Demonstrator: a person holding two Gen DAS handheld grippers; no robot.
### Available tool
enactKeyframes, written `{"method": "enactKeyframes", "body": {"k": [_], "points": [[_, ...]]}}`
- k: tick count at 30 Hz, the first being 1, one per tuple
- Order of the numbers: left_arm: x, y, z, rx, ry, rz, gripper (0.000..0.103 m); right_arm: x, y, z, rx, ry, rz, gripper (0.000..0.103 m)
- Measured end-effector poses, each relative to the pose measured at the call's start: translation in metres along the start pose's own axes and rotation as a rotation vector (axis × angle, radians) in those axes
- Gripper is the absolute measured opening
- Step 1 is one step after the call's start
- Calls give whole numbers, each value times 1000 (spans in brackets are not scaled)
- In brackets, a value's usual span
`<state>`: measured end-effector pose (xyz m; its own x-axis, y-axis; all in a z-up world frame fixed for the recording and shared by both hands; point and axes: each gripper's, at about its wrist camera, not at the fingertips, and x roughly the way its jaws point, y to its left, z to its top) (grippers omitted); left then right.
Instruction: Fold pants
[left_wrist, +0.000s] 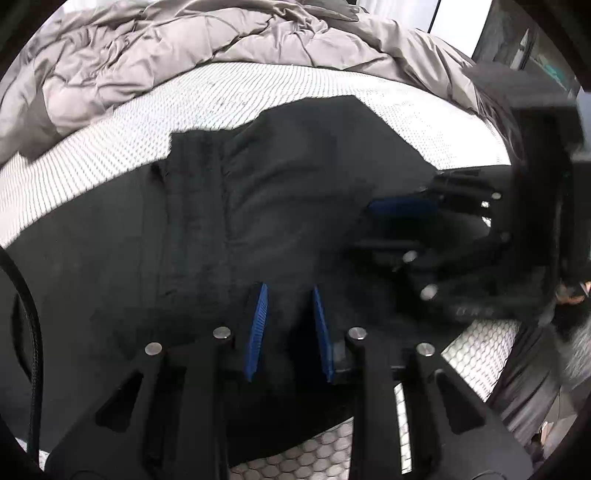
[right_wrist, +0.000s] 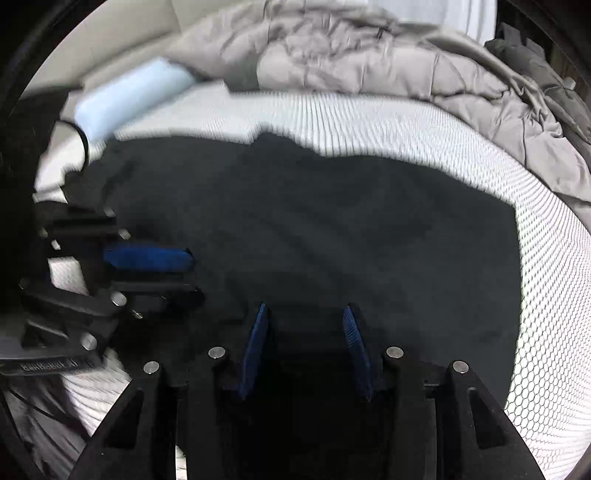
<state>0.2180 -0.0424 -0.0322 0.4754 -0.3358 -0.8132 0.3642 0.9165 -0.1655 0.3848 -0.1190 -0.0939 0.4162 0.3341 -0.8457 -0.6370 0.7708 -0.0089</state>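
Black pants (left_wrist: 295, 184) lie spread flat on a white mesh mattress (left_wrist: 258, 85), with a ribbed band running down the left part in the left wrist view. My left gripper (left_wrist: 289, 288) hovers low over the cloth near its front edge, blue pads apart, dark fabric showing in the gap but not pinched. The right gripper (left_wrist: 364, 226) reaches in from the right, fingers apart. In the right wrist view the pants (right_wrist: 332, 229) fill the middle; my right gripper (right_wrist: 305, 306) stands open above them, and the left gripper (right_wrist: 195, 274) comes in from the left side.
A crumpled grey duvet (left_wrist: 184, 37) is heaped along the far side of the mattress (right_wrist: 369, 118) and its right end (right_wrist: 517, 110). A light blue pillow (right_wrist: 129, 96) lies at the far left. A black cable (left_wrist: 29, 314) hangs at the left.
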Motion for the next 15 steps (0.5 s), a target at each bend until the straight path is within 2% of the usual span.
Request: {"method": "enactKeyframes", "body": {"k": [2,3,5,7,9,11,13,15], "points": [[-8,9,-8,-26,-1,-19,26,-2,-9,-7,-17,-3,-61,43],[-13,11,-12,-31,2,-20,26,-7,-20,-14,-13,2,-122,43],[-21,9,-16,-31,-5,9,26,-12,-42,-23,21,-2,-166,43],[-30,2,-13,-27,-31,15,26,-21,-59,-31,65,-28,-144,43],[-38,-12,-8,0,-64,-22,26,-37,-53,-34,95,-68,-106,44],[-33,-29,-3,42,-66,-50,28,-50,-34,-34,71,-112,5,44],[-13,-43,-5,84,-5,-62,28,-45,-17,-28,34,-100,61,44],[5,-46,-14,118,56,-39,28,-30,-3,-29,-31,-48,68,44]]}}
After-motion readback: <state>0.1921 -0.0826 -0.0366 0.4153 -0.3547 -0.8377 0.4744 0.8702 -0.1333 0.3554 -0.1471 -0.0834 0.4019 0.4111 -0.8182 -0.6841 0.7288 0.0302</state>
